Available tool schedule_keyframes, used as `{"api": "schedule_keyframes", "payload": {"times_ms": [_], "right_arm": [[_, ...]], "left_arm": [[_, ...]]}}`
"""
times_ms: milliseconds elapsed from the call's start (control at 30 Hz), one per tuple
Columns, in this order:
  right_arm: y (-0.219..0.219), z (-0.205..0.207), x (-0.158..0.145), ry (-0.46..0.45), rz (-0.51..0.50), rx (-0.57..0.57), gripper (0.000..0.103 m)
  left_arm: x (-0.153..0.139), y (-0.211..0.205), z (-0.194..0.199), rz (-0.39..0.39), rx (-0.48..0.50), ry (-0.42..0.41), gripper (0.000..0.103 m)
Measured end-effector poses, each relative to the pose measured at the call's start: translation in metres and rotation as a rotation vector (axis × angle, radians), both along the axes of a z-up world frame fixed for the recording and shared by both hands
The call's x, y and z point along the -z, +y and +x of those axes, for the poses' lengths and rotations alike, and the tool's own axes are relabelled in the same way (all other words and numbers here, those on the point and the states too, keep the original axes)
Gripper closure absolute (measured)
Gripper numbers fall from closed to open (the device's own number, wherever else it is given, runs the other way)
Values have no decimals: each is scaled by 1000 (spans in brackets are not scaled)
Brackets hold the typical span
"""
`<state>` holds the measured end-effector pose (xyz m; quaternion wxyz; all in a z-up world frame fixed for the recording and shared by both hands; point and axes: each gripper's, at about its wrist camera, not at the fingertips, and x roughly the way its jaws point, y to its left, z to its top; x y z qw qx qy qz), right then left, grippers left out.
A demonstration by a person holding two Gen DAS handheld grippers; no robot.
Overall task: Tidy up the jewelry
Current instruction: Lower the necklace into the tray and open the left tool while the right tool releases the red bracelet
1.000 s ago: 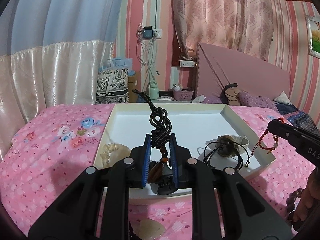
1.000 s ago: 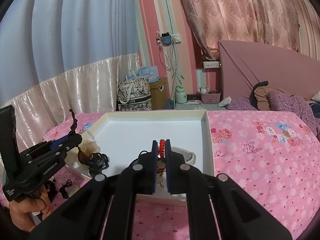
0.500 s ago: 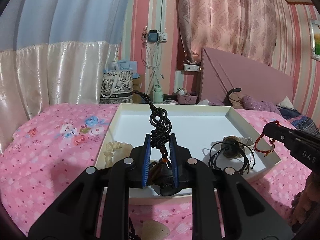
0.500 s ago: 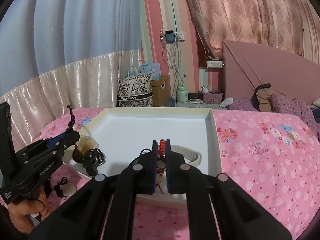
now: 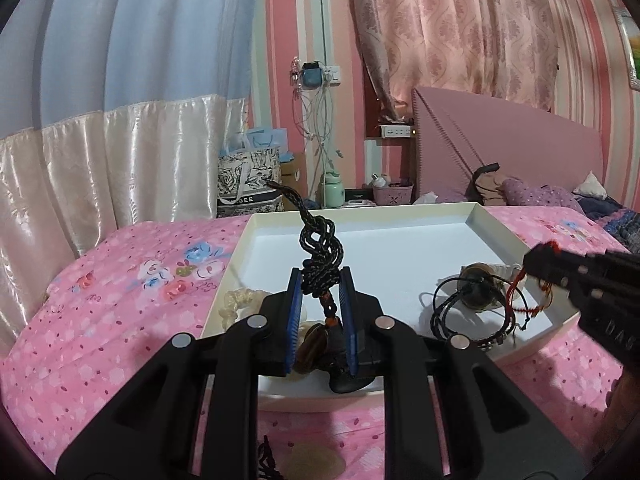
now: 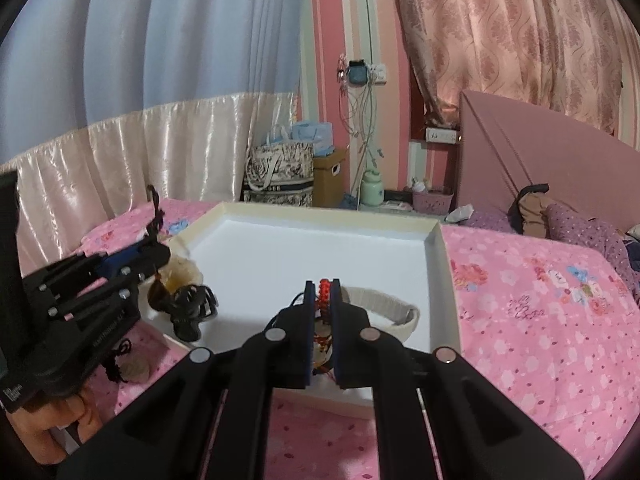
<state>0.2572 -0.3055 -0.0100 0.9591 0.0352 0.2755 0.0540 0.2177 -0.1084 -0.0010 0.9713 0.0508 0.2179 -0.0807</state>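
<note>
A shallow white tray (image 5: 496, 226) lies on the pink bed; it also shows in the right wrist view (image 6: 438, 256). My left gripper (image 5: 320, 280) is shut on a black braided cord necklace (image 5: 322, 252) whose brown pendant (image 5: 314, 342) hangs over the tray's near edge. My right gripper (image 6: 322, 288) is shut on a red cord bracelet (image 6: 325, 290) above the tray's near right part; it shows from the side in the left wrist view (image 5: 536, 260). A black cord bracelet with a round charm (image 5: 476, 296) and a white band (image 6: 384, 304) lie in the tray.
A pale beaded bracelet (image 5: 240, 300) lies at the tray's near left corner. A cream stone pendant (image 5: 316, 462) lies on the pink floral bedspread (image 5: 120, 300) below the left gripper. A headboard (image 5: 500, 144), pillows and bedside clutter stand behind the tray.
Both grippers have kept their hold and risen slightly. The right gripper with the red bracelet has moved left, farther over the tray's near right corner.
</note>
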Motion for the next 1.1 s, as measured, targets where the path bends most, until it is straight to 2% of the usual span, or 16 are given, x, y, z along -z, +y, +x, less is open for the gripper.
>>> {"api": "schedule_keyframes", "payload": {"times_ms": [300,500,767,1100], "right_arm": [[-12,7,9,36,75,14,97],[-14,13,14,62,79,24,97],[-14,17,20,89,68,36,97],[-18,18,22,99,50,74,97]], "left_arm": [[-1,2,-2,-1,-23,-19,86],[-1,2,-3,9,-45,-21,86],[4,9,12,-30,-16,60,84],[9,9,19,-61,32,105,84]]}}
